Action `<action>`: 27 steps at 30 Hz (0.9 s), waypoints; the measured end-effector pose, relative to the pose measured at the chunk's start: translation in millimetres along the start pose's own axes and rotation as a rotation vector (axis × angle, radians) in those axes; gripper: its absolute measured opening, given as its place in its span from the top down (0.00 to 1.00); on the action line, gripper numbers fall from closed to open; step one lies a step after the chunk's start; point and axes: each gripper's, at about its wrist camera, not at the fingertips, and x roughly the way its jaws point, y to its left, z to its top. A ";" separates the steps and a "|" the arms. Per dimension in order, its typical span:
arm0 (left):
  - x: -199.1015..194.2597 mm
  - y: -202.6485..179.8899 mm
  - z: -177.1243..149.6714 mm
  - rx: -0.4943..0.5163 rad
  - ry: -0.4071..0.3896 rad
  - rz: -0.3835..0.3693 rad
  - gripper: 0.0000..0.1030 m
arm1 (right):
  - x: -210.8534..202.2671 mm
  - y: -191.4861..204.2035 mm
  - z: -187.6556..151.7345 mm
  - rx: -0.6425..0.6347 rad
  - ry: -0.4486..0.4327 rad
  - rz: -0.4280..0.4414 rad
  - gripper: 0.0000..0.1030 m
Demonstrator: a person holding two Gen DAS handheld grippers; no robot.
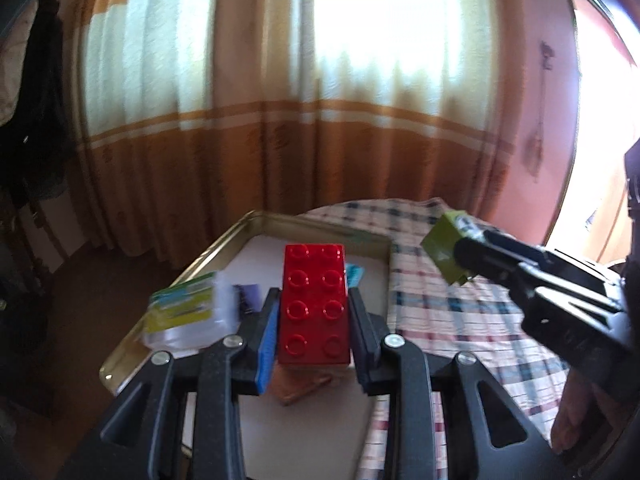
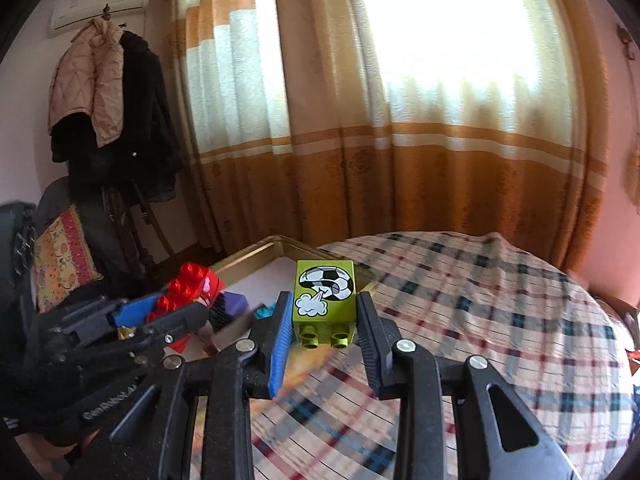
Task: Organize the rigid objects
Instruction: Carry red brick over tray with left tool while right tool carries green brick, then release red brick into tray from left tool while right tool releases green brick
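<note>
Red brick (image 1: 315,304) clamped in left tool (image 1: 314,314) — green brick (image 2: 324,294) in right tool (image 2: 325,320); clear box (image 1: 192,312) in tray (image 1: 248,224).

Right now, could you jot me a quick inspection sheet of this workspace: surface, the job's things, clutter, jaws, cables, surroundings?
Surface: round table under a checked cloth, with a gold-rimmed tray on it.
Job's things: red brick and green brick with a football print, both held up off the table.
Clutter: clear plastic box, a purple piece and a small teal piece in the tray.
Grippers: left gripper jaws shut on the red brick; right gripper jaws shut on the green brick.
Cables: nothing seen.
Surroundings: orange-and-white curtains, coats on a stand, wall air conditioner.
</note>
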 end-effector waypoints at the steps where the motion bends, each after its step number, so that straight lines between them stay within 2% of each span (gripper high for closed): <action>1: 2.5 5.7 -0.4 -0.003 0.011 0.023 0.70 | 4.3 4.3 1.6 -0.004 0.010 0.012 0.67; 7: 15.9 25.2 -9.8 -0.026 0.075 0.099 0.70 | 31.5 30.0 -0.7 -0.038 0.076 0.071 0.67; 16: 32.8 26.2 -23.0 -0.023 0.147 0.098 0.70 | 66.2 49.6 -6.3 -0.064 0.147 0.106 0.67; 23: 31.7 28.5 -23.0 -0.032 0.139 0.116 0.70 | 72.2 49.7 -10.8 -0.055 0.167 0.123 0.67; 25: 31.0 28.2 -24.2 -0.031 0.139 0.119 0.67 | 71.5 50.0 -9.7 -0.053 0.163 0.128 0.66; 26: 30.6 28.4 -24.7 -0.033 0.139 0.118 0.65 | 70.3 50.1 -9.2 -0.053 0.157 0.128 0.61; 27: 30.2 28.9 -24.5 -0.034 0.138 0.122 0.55 | 69.6 49.6 -8.7 -0.050 0.154 0.127 0.56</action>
